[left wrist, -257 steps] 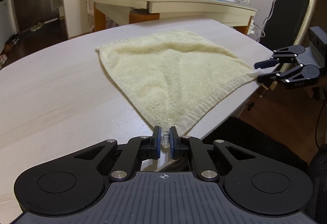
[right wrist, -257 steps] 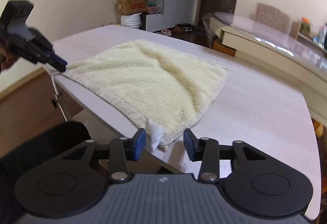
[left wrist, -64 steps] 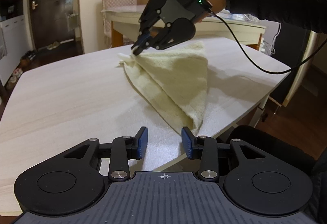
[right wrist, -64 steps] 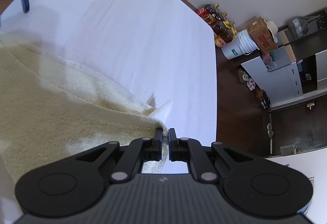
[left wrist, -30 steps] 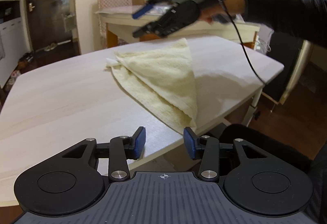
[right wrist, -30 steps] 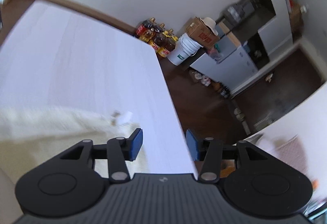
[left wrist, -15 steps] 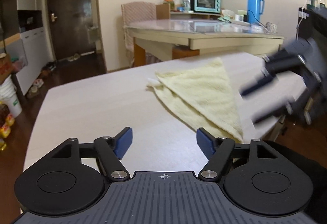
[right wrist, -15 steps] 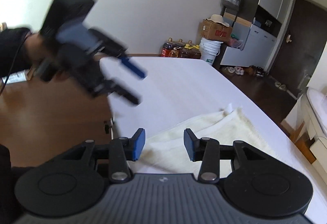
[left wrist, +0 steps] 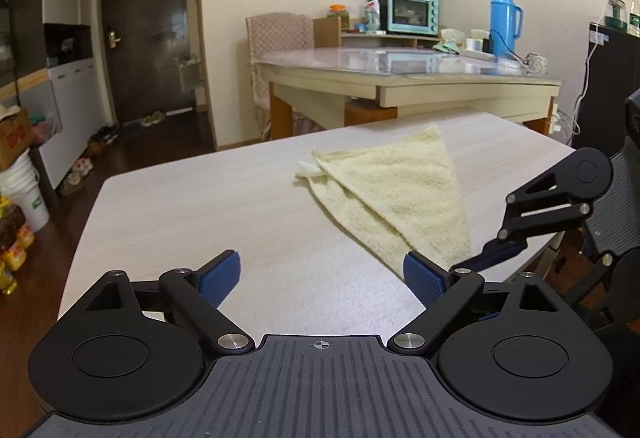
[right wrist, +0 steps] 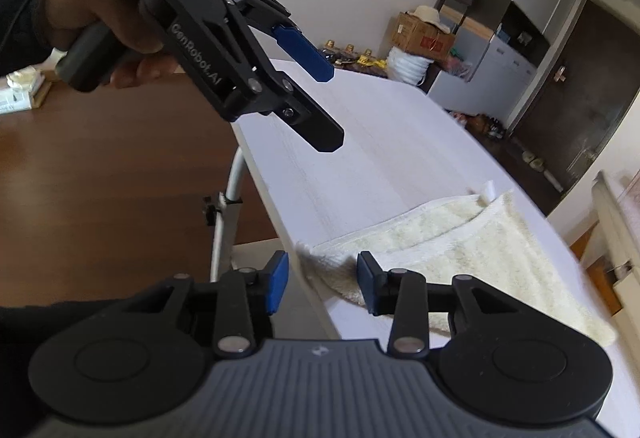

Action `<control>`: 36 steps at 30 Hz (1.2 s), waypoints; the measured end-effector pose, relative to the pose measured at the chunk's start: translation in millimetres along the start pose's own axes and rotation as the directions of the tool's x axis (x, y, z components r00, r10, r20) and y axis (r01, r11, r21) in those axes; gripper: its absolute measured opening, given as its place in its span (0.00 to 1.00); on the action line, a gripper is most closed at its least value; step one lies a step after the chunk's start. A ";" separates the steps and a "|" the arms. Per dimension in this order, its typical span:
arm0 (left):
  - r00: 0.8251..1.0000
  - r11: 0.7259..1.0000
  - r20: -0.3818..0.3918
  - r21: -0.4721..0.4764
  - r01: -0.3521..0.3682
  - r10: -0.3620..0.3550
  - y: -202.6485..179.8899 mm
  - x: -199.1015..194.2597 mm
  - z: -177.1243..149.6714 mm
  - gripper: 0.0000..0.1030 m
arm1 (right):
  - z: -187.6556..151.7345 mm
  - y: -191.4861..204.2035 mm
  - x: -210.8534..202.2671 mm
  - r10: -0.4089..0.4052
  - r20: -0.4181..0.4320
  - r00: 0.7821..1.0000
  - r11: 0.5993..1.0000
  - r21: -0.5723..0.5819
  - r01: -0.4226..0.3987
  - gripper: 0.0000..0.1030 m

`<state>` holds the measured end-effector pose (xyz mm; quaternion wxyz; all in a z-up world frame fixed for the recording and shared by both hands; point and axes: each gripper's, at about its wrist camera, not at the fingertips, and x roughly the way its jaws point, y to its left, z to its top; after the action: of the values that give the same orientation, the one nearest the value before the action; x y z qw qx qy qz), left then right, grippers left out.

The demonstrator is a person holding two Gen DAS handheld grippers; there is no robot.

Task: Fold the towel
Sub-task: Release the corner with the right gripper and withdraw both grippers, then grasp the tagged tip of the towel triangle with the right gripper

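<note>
The pale yellow towel (left wrist: pixel 400 190) lies folded into a triangle on the white table (left wrist: pixel 200 214), with a white label sticking out at its far corner. My left gripper (left wrist: pixel 322 276) is open and empty, above the table's near edge, left of the towel's near tip. My right gripper (right wrist: pixel 322 280) is open and empty, its jaws on either side of the towel's (right wrist: pixel 460 238) near corner at the table edge. The right gripper also shows in the left wrist view (left wrist: pixel 500 250). The left gripper shows in the right wrist view (right wrist: pixel 330 110), held in a hand.
A second table (left wrist: pixel 400 74) with a teal toaster oven (left wrist: pixel 404 12) and a blue thermos (left wrist: pixel 505 22) stands behind. A black office chair (left wrist: pixel 616 222) is at the right. Bottles, a bucket and boxes (right wrist: pixel 420 54) line the floor by the cabinets.
Both grippers let go of the towel, which now lies folded in a triangle. The right gripper swung back from the far corner to the near corner. The left gripper opened wider.
</note>
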<state>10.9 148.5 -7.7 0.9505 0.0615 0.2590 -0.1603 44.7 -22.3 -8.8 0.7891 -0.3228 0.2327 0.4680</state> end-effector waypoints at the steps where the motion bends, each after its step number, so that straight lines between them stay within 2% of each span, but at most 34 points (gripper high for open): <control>1: 1.000 1.000 -0.002 -0.001 0.000 0.000 0.5 -0.4 -0.7 0.90 | -1.6 -0.1 -0.7 0.000 0.001 1.000 1.000 0.003 0.000 0.34; 6: 1.000 1.000 -0.003 0.005 0.003 -0.003 2.0 -2.7 -1.1 0.90 | -11.1 4.4 -12.2 0.008 0.018 1.000 1.000 -0.010 -0.008 0.09; 11: 1.000 1.000 0.000 0.019 0.023 -0.023 5.5 5.8 10.2 0.90 | -22.3 8.2 -37.4 0.090 0.046 0.995 0.996 -0.024 -0.089 0.07; 14: 0.998 0.997 -0.011 0.051 0.054 -0.054 8.1 24.0 23.4 0.90 | -28.0 11.5 -60.4 0.155 0.070 0.985 0.987 -0.041 -0.152 0.07; 18: 0.995 0.992 -0.034 0.086 0.093 -0.090 10.2 53.2 39.4 0.90 | -33.8 14.1 -81.3 0.195 0.095 0.976 0.981 -0.035 -0.192 0.07; 22: 0.991 0.985 -0.078 0.124 0.117 -0.108 15.9 88.5 52.0 0.90 | -39.3 15.9 -94.2 0.213 0.128 0.969 0.977 -0.011 -0.213 0.07; 26: 0.986 0.980 -0.139 0.162 0.116 -0.094 19.0 111.7 52.1 0.89 | -42.0 14.2 -96.4 0.227 0.152 0.962 0.973 -0.003 -0.229 0.07; 31: 0.980 0.977 -0.186 0.181 0.109 -0.075 25.7 124.6 48.0 0.89 | -43.4 10.7 -101.1 0.231 0.186 0.955 0.972 0.003 -0.236 0.07; 36: 0.968 0.979 -0.233 0.153 0.134 -0.096 38.4 135.1 50.0 0.91 | -41.2 -3.9 -109.1 0.224 0.247 0.943 0.969 0.044 -0.242 0.07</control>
<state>157.5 137.7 -32.6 0.8957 0.1438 0.3533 -0.2284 -4.0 -117.9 37.2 0.7619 -0.2048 0.1890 0.5847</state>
